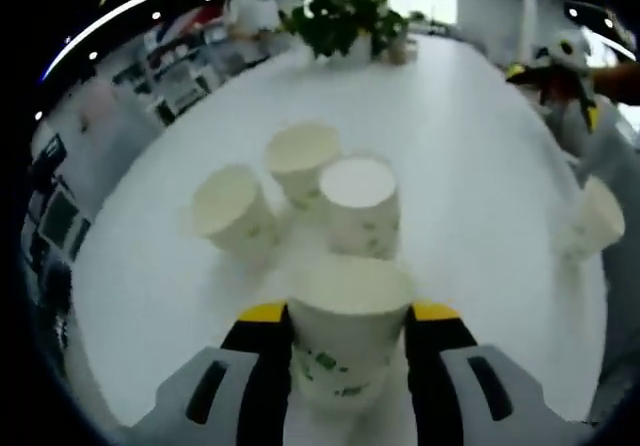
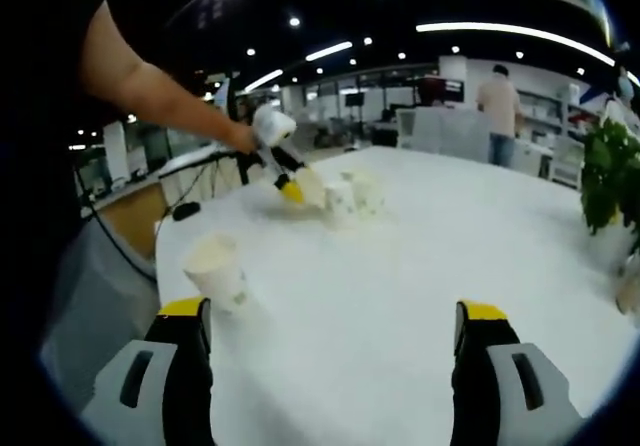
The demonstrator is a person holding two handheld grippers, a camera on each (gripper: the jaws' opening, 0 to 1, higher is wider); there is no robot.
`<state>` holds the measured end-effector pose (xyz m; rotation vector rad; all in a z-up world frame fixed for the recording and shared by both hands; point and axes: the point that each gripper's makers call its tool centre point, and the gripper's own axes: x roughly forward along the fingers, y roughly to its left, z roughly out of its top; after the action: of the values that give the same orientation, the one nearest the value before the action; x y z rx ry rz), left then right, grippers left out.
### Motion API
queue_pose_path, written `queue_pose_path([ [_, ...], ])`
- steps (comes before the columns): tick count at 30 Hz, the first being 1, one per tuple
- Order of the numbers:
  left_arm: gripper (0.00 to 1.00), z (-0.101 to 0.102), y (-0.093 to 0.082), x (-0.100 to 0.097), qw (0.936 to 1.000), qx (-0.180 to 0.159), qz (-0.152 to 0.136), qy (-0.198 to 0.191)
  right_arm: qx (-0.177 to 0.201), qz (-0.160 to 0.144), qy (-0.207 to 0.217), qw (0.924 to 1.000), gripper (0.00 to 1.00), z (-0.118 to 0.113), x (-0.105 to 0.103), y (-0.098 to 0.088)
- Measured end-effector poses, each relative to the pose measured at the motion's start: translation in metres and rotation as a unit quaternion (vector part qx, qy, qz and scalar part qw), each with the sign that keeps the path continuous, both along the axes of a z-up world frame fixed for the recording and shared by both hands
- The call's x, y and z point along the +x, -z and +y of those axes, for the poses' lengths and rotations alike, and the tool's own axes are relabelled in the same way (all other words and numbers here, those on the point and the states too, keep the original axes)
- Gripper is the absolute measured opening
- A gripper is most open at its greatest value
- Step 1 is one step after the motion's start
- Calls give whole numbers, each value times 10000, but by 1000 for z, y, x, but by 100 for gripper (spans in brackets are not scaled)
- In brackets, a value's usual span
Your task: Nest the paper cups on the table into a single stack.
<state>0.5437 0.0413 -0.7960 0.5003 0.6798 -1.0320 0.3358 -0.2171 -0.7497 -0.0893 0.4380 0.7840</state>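
Between the left gripper's jaws an upright paper cup is clamped — three loose cups are clustered just ahead; the right gripper is held wide, one lone cup nearby.

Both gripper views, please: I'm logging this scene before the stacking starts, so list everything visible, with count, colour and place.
Paper cups: five, white with green print. One between the left gripper's jaws; three clustered beyond it; one lone cup near the table edge, by the right gripper.
Table: one, white, large, under all the cups.
Potted plant: one, green, at the table's far end in the left gripper view.
Person in the background: one, standing beyond the table.
Left gripper: grey with yellow tips, shut on a cup.
Right gripper: grey with yellow tips, jaws wide apart, holding nothing.
Person's arm: one, reaching to the left gripper.
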Motion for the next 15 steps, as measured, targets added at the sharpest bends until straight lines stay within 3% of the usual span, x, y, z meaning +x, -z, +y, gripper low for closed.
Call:
queue_pose_path([
  [4, 43, 3, -11, 6, 9988, -361, -55, -332, 0, -15, 2, 10000, 100, 0, 1, -2],
  [9, 43, 5, -35, 18, 9913, -1001, -275, -806, -4, -32, 10, 10000, 100, 0, 1, -5],
  [11, 43, 3, -42, 13, 9882, -1201, -118, -942, 17, -24, 6, 10000, 100, 0, 2, -6],
  [15, 43, 0, -51, 10, 9867, -1282, -271, -966, 1, -31, -19, 10000, 100, 3, 4, -8],
])
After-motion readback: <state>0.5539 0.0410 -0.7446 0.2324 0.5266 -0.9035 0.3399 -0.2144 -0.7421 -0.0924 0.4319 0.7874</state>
